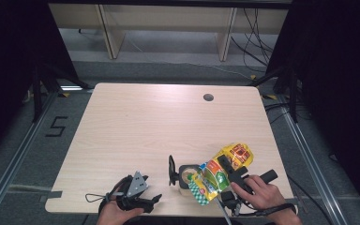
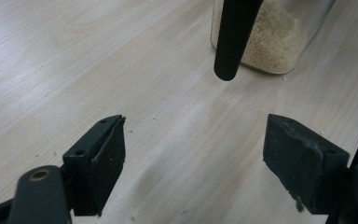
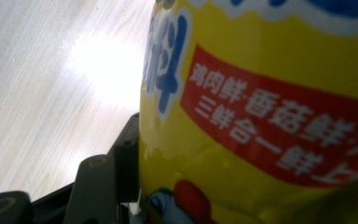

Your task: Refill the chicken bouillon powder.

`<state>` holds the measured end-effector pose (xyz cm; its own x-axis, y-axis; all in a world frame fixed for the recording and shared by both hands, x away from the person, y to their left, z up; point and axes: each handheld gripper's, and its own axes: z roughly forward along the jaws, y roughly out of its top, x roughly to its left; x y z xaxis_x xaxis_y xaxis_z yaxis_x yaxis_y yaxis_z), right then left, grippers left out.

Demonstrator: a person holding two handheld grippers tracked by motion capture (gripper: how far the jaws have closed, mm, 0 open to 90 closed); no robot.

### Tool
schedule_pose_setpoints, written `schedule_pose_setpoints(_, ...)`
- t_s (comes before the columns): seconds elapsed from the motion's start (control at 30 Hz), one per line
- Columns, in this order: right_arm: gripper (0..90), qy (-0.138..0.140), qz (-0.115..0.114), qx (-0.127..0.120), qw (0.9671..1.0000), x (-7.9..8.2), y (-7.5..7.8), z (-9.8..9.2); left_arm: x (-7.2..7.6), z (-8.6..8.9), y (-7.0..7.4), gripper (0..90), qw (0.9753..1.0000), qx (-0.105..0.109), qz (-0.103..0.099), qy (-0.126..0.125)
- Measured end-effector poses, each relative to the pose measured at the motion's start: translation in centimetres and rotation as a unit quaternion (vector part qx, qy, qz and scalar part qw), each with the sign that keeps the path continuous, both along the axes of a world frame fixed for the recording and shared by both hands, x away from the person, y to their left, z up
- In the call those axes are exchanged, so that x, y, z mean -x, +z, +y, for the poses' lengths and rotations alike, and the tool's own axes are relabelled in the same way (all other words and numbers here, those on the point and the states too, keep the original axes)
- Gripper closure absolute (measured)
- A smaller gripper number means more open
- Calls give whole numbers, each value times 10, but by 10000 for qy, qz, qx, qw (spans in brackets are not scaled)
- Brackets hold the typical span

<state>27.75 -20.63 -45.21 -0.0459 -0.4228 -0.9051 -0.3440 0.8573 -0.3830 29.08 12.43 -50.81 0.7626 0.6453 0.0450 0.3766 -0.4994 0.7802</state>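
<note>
A yellow snack-style bag (image 1: 220, 172) with a red label lies tilted over a glass jar (image 1: 186, 177) near the table's front edge. My right gripper (image 1: 232, 171) is shut on the bag. In the right gripper view the bag (image 3: 270, 93) stands close in front, and one black finger (image 3: 126, 158) presses its left side. The jar (image 2: 279, 42) holds pale granules, and its black lid (image 1: 172, 169) stands open to its left. My left gripper (image 1: 155, 199) rests open to the left of the jar, with nothing between its jaws (image 2: 200, 158). A black rod (image 2: 233, 37) hangs before the jar.
The light wooden table (image 1: 159, 122) has a round cable hole (image 1: 208, 97) at the back right. Its front edge runs just below both hands. Dark floor with metal rails surrounds the table, and wooden furniture legs stand beyond it.
</note>
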Motion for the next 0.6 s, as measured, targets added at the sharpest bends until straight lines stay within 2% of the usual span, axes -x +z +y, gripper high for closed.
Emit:
schedule_pose_setpoints(0.07,453,-28,27,17,10000,0,0,-1,0,0,0,206,10000,2,-4,-1)
schedule_pose_setpoints(0.1,452,124,-80,70,9999,-2,2,1,0,0,0,206,10000,42,4,2)
schedule_pose_setpoints(0.23,452,108,-115,77,9998,-2,2,0,0,0,1,206,10000,-48,14,5)
schedule_pose_setpoints(0.27,452,99,-73,155,9998,-3,2,0,0,0,1,206,10000,-46,14,7)
schedule_pose_setpoints(0.33,452,108,-148,110,9998,-2,2,0,0,0,0,205,10000,21,-2,-8)
schedule_pose_setpoints(0.5,452,104,-152,150,9997,-3,2,-1,0,0,1,205,9998,-177,-54,-49)
schedule_pose_setpoints(0.57,452,99,-137,158,9997,-3,3,-1,0,-1,0,205,10000,-10,-52,-5)
schedule_pose_setpoints(0.6,453,101,-131,157,9997,-3,3,-1,0,-1,0,205,10000,-33,-59,2)
